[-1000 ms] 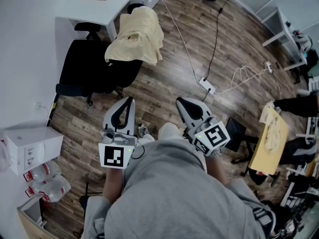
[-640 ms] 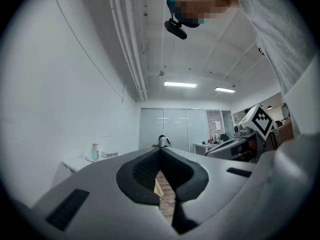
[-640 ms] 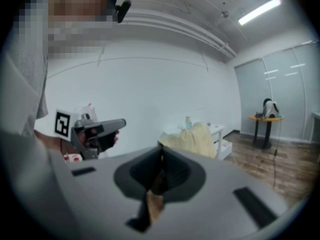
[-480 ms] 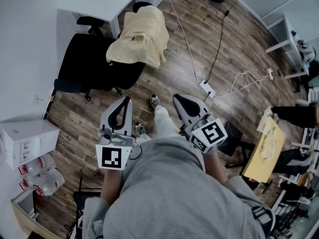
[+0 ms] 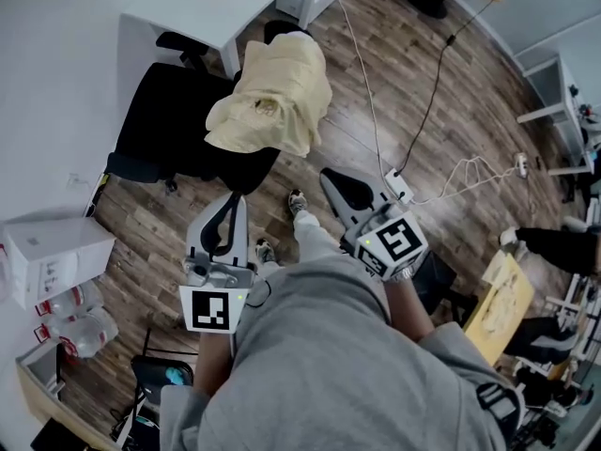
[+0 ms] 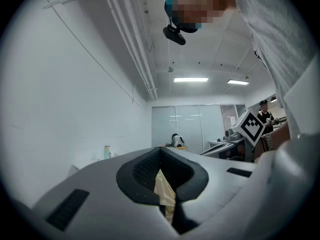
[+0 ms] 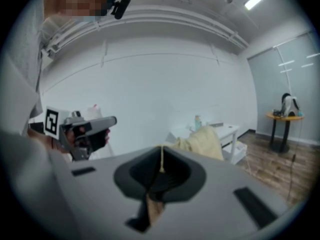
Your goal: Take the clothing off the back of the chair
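Head view: a dark wood-plank floor meets a white wall on the left. One white desk stands at the top, with one black office chair just beside it. One piece of pale yellow clothing hangs over the chair's back, well apart from both grippers. One white box lies by the wall, with at least two bottles beside it. One power strip lies on the floor near the right gripper, with cables running from it. Bare planks separate the person's shoe from the chair. The left gripper and the right gripper both point toward the chair. Left gripper view: the left gripper has its jaw tips together and holds nothing; the clothing shows at a distance through the hollow behind the tips. The white wall fills the left side, and the right gripper shows at the right. Right gripper view: the right gripper has its jaws closed with nothing between them. The clothing lies ahead, in front of the desk. The left gripper shows at the left, and the floor extends to the right.
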The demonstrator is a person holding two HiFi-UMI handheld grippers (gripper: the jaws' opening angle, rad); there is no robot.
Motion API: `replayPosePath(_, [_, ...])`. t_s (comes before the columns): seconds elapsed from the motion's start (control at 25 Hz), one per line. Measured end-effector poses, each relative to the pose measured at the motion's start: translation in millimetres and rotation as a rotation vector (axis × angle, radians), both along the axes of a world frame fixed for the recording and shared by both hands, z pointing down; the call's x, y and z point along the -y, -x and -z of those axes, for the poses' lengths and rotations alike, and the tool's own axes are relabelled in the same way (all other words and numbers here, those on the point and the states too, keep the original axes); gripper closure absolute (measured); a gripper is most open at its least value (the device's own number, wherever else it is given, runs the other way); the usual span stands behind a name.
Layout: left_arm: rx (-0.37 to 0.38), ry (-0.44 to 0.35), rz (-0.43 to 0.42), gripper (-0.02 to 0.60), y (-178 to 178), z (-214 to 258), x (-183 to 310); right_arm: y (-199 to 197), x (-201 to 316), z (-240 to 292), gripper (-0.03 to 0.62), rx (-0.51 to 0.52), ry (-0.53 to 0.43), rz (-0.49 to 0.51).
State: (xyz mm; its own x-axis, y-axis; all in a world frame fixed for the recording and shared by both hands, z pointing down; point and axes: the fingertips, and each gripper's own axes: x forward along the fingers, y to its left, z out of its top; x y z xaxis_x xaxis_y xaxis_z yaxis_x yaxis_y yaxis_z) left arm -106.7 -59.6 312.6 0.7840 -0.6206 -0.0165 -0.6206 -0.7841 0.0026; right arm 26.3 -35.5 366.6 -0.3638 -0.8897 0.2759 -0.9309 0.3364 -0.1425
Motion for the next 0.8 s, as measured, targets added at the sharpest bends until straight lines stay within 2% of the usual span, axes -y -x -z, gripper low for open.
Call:
replayPosePath(0.36, [0.022,0.000,0.093,0.548,-23,3,40,-16,73,1,0.559,-0.018,0.003,0.110])
replayPosePath(0.8, [0.021,-0.016,0.243,0.548,-33,9,76,-32,132,-14,0.555,-0.047,0.028,0.234])
